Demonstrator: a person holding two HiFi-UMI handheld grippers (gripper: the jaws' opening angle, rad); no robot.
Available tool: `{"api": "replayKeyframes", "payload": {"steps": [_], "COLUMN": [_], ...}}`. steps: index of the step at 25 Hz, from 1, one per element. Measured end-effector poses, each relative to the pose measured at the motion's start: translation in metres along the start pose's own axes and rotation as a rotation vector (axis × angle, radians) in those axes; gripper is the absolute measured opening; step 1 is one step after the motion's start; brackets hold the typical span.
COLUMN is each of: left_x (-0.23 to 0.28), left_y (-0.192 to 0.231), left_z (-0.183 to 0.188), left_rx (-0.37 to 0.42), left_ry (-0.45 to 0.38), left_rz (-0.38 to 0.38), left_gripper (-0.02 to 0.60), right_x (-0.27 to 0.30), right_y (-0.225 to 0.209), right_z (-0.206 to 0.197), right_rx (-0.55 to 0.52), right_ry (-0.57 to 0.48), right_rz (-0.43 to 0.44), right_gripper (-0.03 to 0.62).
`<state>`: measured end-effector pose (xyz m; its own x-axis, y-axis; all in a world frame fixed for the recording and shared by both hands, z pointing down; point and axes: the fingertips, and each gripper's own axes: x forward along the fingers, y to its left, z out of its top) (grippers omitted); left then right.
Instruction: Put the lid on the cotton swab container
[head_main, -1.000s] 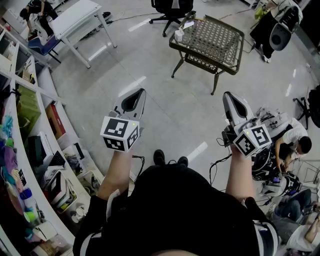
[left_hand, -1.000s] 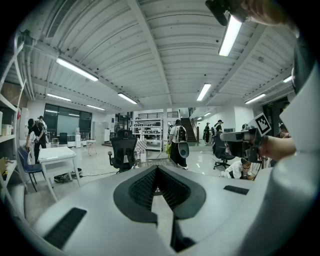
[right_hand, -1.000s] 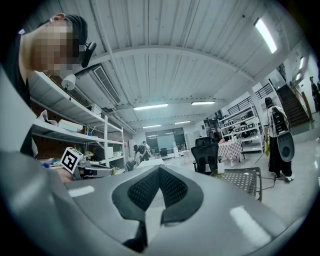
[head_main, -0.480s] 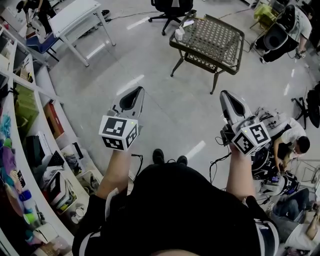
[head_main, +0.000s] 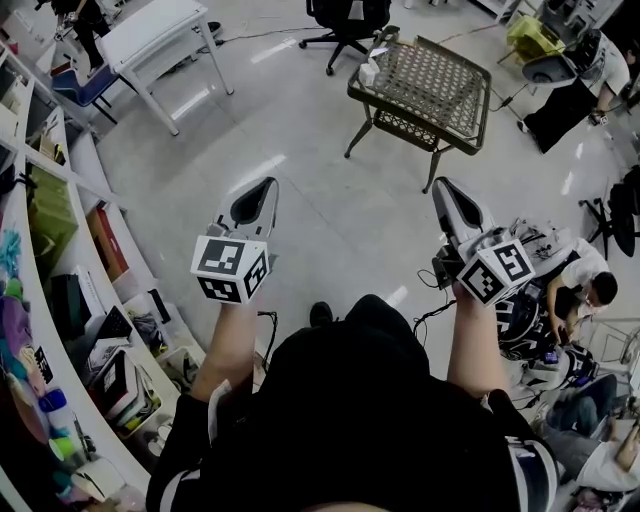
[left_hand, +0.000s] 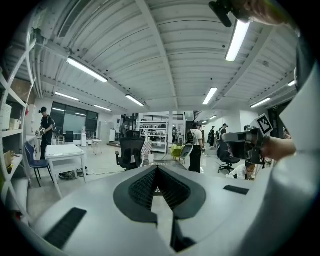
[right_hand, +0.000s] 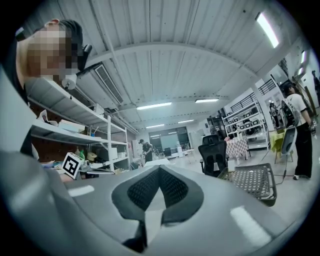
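Counter (head_main: 440, 85) stands well ahead, with what looks like the cotton swab container (head_main: 368, 72) at its corner. Left tongs (head_main: 262, 192) and right tongs (head_main: 446, 192) are pressed together, empty; we should approach before opening them.

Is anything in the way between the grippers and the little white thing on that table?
Nothing visible does. Only bare floor lies between the left gripper, the right gripper and the table, where the small white container stands at one corner. Both grippers' jaws are shut and empty.
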<state>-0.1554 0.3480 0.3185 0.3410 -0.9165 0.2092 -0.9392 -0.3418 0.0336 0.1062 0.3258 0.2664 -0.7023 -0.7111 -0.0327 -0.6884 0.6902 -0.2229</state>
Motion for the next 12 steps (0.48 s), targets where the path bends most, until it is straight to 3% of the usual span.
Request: {"api": "replayKeyframes", "payload": {"steps": [12], "left_x": [0.025], "left_y": [0.013], "left_z": [-0.007], "left_rx": [0.019], "left_ry": [0.046], "left_rz": [-0.015], "left_gripper": [0.006], "right_x": [0.003], "right_y": [-0.041], "right_z": [-0.011], "right_rx": [0.084], "right_ry": [-0.011], "right_rz": [-0.039], "right_gripper": [0.009]}}
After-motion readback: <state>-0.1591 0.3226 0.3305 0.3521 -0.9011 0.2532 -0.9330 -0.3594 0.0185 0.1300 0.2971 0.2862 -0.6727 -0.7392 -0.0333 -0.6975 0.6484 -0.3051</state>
